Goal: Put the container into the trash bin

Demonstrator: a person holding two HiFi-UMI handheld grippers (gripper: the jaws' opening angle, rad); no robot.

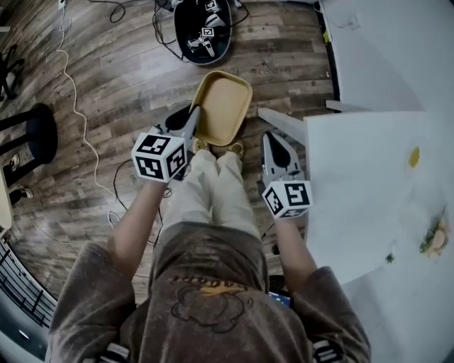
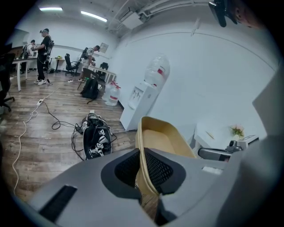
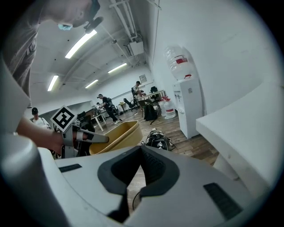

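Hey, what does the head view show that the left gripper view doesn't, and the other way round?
Only the head view: the person's legs, sweatshirt and a black stool. Only the left gripper view: a water cooler, people at desks and ceiling lights. Both: the tan container clamped by its rim in the left gripper, and the black case on the wood floor.

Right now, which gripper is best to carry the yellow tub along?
Left. The left gripper is shut on the rim of the container; the right gripper is shut, empty and apart from it.
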